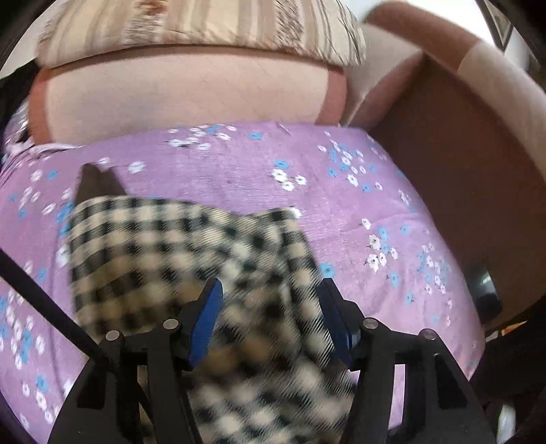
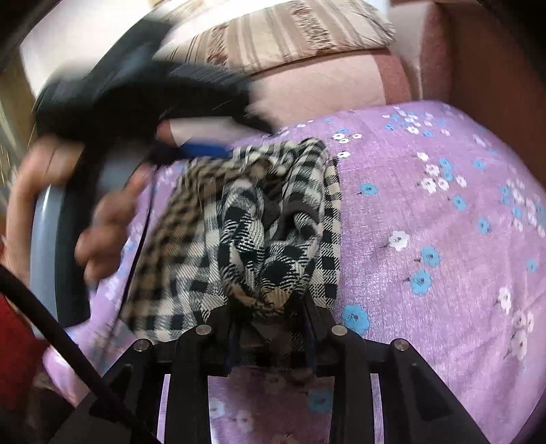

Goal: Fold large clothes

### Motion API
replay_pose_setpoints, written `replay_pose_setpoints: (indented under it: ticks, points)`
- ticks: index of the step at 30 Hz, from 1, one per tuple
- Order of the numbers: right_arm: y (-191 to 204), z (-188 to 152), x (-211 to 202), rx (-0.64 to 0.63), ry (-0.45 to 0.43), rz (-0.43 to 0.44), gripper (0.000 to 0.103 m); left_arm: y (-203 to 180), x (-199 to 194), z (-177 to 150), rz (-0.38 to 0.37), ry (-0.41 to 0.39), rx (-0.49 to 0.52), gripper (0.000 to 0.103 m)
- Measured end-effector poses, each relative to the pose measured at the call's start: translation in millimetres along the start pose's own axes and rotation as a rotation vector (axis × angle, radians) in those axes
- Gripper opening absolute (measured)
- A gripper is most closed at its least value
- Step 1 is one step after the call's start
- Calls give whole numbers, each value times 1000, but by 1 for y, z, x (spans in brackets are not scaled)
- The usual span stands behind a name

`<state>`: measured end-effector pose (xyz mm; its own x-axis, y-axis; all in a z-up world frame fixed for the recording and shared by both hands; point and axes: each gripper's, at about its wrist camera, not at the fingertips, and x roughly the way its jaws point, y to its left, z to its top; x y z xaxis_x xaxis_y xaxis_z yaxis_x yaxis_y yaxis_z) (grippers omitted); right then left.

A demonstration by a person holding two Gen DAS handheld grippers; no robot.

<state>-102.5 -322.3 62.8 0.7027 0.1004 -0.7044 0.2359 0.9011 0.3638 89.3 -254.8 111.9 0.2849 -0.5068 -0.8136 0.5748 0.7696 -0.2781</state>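
Note:
A cream-and-black checked garment [image 1: 177, 246] lies crumpled on a purple flowered sheet [image 1: 341, 205]. In the left wrist view my left gripper [image 1: 271, 300] hangs over the cloth with its blue pads [image 1: 204, 317] wide apart; nothing is pinched between them. In the right wrist view a bunched fold of the garment [image 2: 273, 239] runs into my right gripper [image 2: 271, 324]. Its jaws stand apart around the bunch, and the cloth hides the pads. The left gripper [image 2: 239, 136] shows blurred at the garment's far left corner, held by a hand [image 2: 102, 222].
A pink sofa back [image 1: 187, 92] with a striped cushion [image 1: 204, 27] on top borders the sheet's far edge. A brown wooden armrest panel [image 1: 460, 170] closes off the right side. A black cable [image 2: 51, 324] crosses the lower left. Bare sheet [image 2: 426, 239] stretches right of the garment.

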Motion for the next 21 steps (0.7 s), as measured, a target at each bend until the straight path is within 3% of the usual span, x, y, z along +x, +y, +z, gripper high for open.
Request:
replay_pose_setpoints:
  ticks: [3,6,8,10,11,13,16,19,21]
  points:
    - [-11,9,-16,60,-57,45,33,24,-29,-27,51,-40,-15,59]
    - [-16,21,-30,69,-149,30,34,44,-52,-60,93,-67,-32,60]
    - [-20,38,-31,91,-197,28,37,54,-63,-82,109,-82,-37,60]
    - [-24,63,-21,124,-205,84,44,56,-67,-102,120,-92,-31,60]
    - [-21,74,-11,121,-176,126,49,55,-68,-108,122,-93,-27,61]
    - [-19,97,24,121,-83,186,49,50,-66,-122,127,-88,-5,61]
    - [-28,110,74,192,34,172,49,41,-65,-133,154,-88,39,61]
    - [-34,108,102,231,87,187,49,31,-67,-143,201,-110,106,61]
    - [-34,107,113,214,106,220,43,27,-70,-147,220,-123,129,61]
